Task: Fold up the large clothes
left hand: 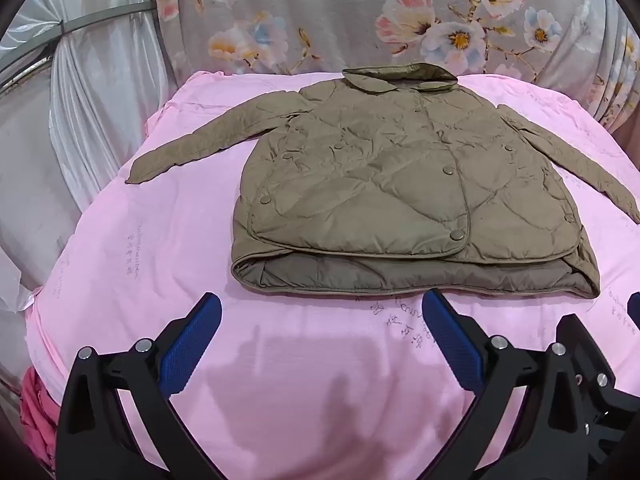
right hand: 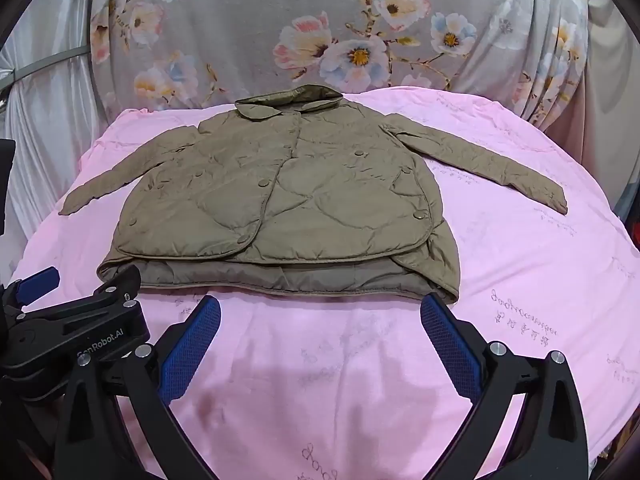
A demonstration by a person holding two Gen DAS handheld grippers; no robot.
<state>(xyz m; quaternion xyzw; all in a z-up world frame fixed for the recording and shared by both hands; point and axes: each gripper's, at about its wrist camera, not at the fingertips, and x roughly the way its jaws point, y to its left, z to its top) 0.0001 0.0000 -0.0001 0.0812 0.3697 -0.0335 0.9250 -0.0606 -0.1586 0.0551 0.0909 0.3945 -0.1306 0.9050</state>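
Backdrop: a grey floral sheet hangs behind the surface, with white satin drapes to the left. A grey metal bar crosses the drapes at upper left in the left wrist view.

Surface: a worktop covered by a pink cloth, creased, with faint handwriting in dark ink scattered over it, densest near the front edge of the garment.

Task item: an olive-brown quilted jacket lies flat, front side up, about the middle of the pink cloth, collar at the far end toward the floral sheet. Both sleeves are spread outward; the left sleeve angles toward the near left, the right sleeve runs out toward the right. Round snap buttons show along the front flap. The near hem is open a little, and the lining shows as a darker band.

Left hand-held gripper: black frame, blue textured pads, fingers spread wide apart, nothing between them. It hovers over bare pink cloth just short of the jacket's near hem, not touching the garment.

Right hand-held gripper: same build, fingers likewise wide apart and empty, over the cloth just short of the hem, toward its right part. The left unit's black body, with printed lettering, shows at the lower left of the right wrist view.

A bundle of darker pink fabric sits at the lower left edge, below the cloth.
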